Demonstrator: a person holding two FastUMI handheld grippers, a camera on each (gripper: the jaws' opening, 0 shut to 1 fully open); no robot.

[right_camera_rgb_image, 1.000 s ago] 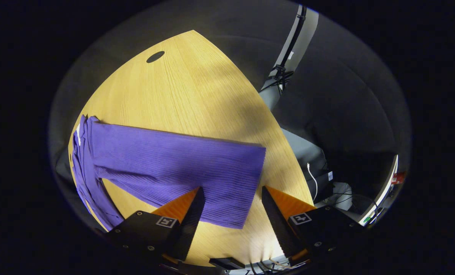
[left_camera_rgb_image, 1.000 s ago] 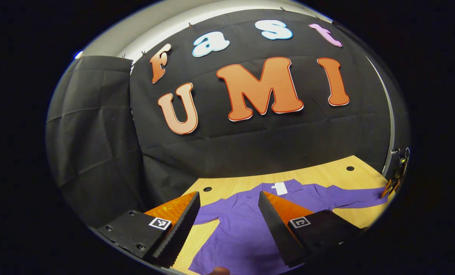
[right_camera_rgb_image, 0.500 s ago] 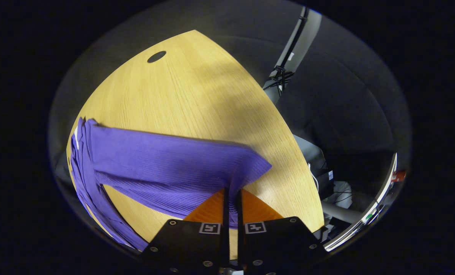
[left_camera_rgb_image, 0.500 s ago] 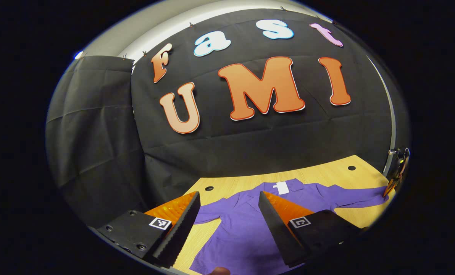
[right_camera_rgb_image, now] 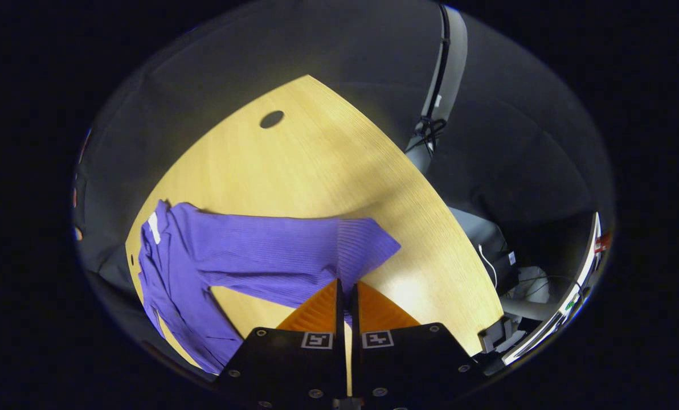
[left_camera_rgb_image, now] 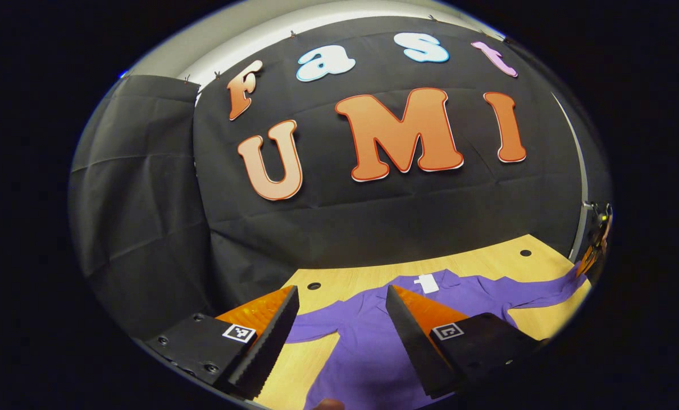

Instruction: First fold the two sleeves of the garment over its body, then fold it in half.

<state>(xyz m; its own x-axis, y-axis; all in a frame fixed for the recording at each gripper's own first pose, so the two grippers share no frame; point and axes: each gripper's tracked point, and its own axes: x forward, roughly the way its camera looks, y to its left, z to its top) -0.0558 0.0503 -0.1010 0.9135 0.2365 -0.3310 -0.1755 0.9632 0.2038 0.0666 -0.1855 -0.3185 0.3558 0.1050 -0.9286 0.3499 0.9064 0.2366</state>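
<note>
A purple ribbed garment (left_camera_rgb_image: 368, 347) lies on the wooden table (left_camera_rgb_image: 487, 262), collar and white tag (left_camera_rgb_image: 428, 283) toward the wall. My left gripper (left_camera_rgb_image: 339, 316) hovers open above its body, near the shoulder, with nothing between the fingers. In the right gripper view, my right gripper (right_camera_rgb_image: 346, 290) is shut on the cuff of the long sleeve (right_camera_rgb_image: 277, 256), which is lifted off the table (right_camera_rgb_image: 328, 171). The body of the garment (right_camera_rgb_image: 168, 290) hangs off to the left. That other gripper (left_camera_rgb_image: 593, 256) shows at the far right edge of the left gripper view, holding the sleeve end (left_camera_rgb_image: 556, 285).
Round cable holes (left_camera_rgb_image: 314, 286) (left_camera_rgb_image: 525, 252) (right_camera_rgb_image: 271, 119) sit in the tabletop. The table's right edge (right_camera_rgb_image: 448, 228) drops off to a floor with cables and grey equipment (right_camera_rgb_image: 487, 239). A post with wiring (right_camera_rgb_image: 436, 102) stands beyond the table.
My right gripper went from open over the sleeve cuff to shut on it, then rose and pulled back, lifting the sleeve. The left gripper drifted slightly and stayed open.
</note>
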